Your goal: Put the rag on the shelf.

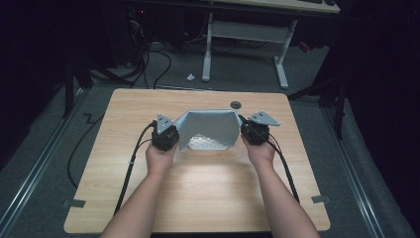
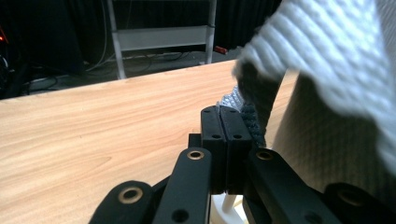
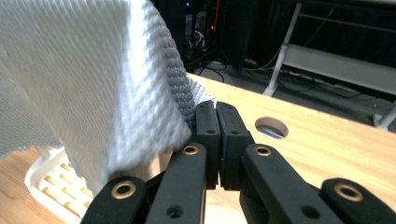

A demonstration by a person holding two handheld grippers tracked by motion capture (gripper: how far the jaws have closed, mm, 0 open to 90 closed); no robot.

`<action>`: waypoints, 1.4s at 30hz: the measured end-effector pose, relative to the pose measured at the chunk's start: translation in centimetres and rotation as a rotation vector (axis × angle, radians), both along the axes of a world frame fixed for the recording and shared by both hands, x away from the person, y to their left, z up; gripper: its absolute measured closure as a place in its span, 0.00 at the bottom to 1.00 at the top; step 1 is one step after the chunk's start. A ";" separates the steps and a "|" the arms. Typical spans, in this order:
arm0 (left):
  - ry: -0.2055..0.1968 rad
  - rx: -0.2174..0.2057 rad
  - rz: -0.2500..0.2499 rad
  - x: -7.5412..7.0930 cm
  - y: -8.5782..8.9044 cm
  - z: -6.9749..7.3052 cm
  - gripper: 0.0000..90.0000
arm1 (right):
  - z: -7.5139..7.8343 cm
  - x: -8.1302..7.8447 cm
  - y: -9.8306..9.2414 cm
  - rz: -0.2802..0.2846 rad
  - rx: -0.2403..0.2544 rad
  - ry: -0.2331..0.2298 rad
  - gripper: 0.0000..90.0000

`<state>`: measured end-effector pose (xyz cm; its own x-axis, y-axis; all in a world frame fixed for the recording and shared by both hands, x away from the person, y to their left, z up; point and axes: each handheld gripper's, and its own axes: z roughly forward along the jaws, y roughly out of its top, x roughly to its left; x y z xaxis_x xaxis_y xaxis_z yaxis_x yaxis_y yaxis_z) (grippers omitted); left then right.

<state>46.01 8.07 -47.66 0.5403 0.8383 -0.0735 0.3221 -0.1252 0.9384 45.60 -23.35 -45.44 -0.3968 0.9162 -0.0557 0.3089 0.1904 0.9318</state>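
Note:
A pale grey waffle-weave cloth (image 1: 208,126) hangs stretched between my two grippers above the middle of the wooden table (image 1: 148,106). My left gripper (image 1: 171,135) holds its left corner; in the left gripper view the jaws are pressed together on the cloth (image 2: 327,60) edge at the left gripper (image 2: 219,112). My right gripper (image 1: 246,130) holds the right corner; the right gripper (image 3: 215,107) is shut with the cloth (image 3: 84,70) draping off to its left. Under the cloth lies a white slotted tray (image 1: 205,144), partly covered, seen also as the white tray (image 3: 46,182).
A round cable hole (image 1: 236,104) sits in the table near its far edge. A white-legged desk (image 1: 245,34) stands beyond on the grey floor, with cables. Bare table surface lies in front of the person's forearms.

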 end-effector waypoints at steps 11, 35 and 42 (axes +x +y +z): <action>0.028 0.001 -0.015 0.1 0.2 -0.4 0.99 | -0.5 0.1 0.0 -0.002 -0.009 0.019 1.00; 0.074 0.016 -0.039 0.0 0.2 -1.3 0.99 | -1.7 0.5 -0.1 -0.011 -0.026 0.060 1.00; 0.082 0.019 -0.040 0.0 0.2 -1.4 0.99 | -2.6 0.5 -0.4 -0.027 -0.020 0.077 0.99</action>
